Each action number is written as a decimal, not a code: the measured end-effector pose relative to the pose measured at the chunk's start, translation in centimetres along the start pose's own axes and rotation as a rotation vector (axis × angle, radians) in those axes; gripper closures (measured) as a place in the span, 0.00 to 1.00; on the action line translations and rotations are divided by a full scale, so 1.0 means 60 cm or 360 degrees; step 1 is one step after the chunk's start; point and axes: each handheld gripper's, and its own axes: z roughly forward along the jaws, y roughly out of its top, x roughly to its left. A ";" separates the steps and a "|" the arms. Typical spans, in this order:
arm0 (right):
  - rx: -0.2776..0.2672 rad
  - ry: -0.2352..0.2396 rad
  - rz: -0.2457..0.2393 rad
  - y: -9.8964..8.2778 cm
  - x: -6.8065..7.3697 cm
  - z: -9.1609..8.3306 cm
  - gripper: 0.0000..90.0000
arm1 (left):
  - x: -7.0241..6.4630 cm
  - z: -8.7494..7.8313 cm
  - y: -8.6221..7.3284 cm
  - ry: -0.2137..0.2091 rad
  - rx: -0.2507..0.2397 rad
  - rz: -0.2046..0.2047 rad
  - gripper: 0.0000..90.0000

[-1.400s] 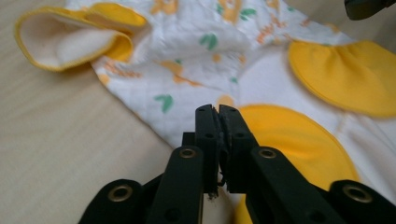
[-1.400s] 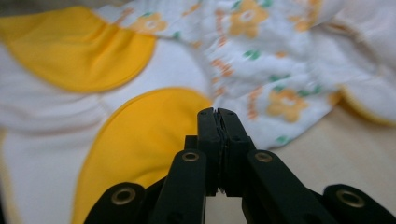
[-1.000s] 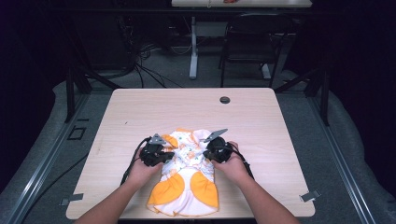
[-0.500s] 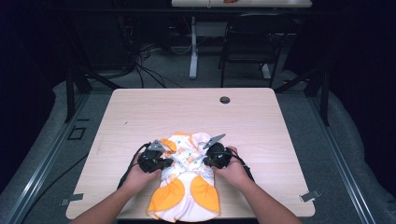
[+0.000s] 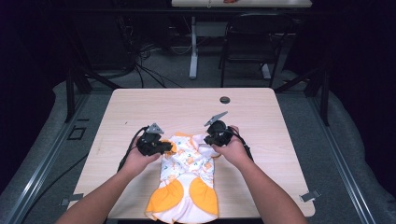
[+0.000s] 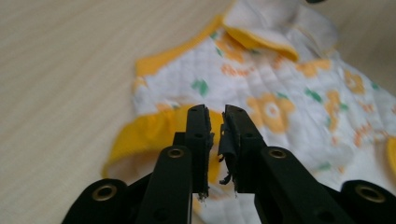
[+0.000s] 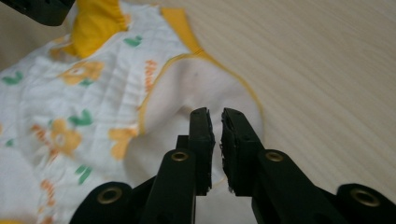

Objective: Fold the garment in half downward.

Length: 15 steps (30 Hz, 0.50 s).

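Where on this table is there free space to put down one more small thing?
The far half of the table is bare, apart from a small dark disc near the far edge. The strips left and right of the garment are free too. The near middle is crowded: both claws hang over the garment.

The only lettering in view is printed in orange on the white quilted garment [image 7: 93, 93]. In the right gripper view one short orange word runs sideways just beside the yellow-piped edge, seemingly starting "Flow", with the remaining letters too blurred to read. In the left gripper view a similar orange word [image 6: 238, 70] sits just below the yellow collar fold and is too soft to make out.
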 end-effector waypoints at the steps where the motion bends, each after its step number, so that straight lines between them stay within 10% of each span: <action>1: 0.0002 -0.0011 0.0016 0.006 -0.007 0.005 0.88 | 0.009 0.005 0.009 0.0024 -0.0011 -0.0024 0.86; 15: 0.0142 -0.0079 0.0211 0.000 -0.039 0.073 0.70 | 0.054 0.080 0.013 0.0150 0.0133 -0.0110 0.64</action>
